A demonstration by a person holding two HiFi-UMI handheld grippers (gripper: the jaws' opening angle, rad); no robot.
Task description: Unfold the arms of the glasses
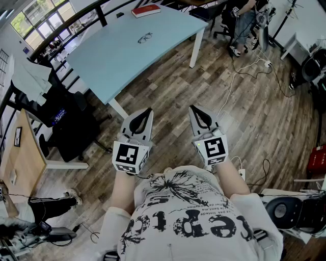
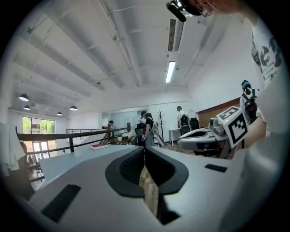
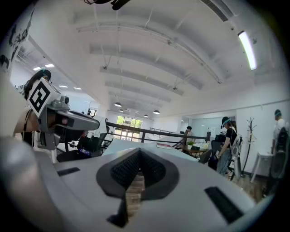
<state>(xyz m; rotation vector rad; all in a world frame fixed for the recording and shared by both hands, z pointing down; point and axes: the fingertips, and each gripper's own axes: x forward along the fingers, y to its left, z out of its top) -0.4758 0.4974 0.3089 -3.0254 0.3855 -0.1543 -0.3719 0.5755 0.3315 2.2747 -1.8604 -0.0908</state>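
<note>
In the head view the glasses lie on the pale blue table, toward its far end and well apart from both claws. They are too small here to tell how the arms are set. The left claw and right claw are held side by side over the wooden floor, short of the table's near corner, each pinched to a point and carrying nothing. A red book rests beyond the glasses, well clear of them. Cables trail across the floor to the right and a black chair stands to the left, so neither seems to block a straight approach.

The left gripper view shows its jaws closed together, with only floor showing through the slit behind the tips. The table top stretches ahead with the book on it, and people stand far behind. The glasses cannot be picked out.

The right gripper view also shows jaws pressed together and empty, facing the table and a dark railing.

The thin frame is likely light, slippery at the lenses and delicate at the hinges. One claw should probably steady the front at the bridge or rim while the other takes an arm near its tip and swings it out gently.
</note>
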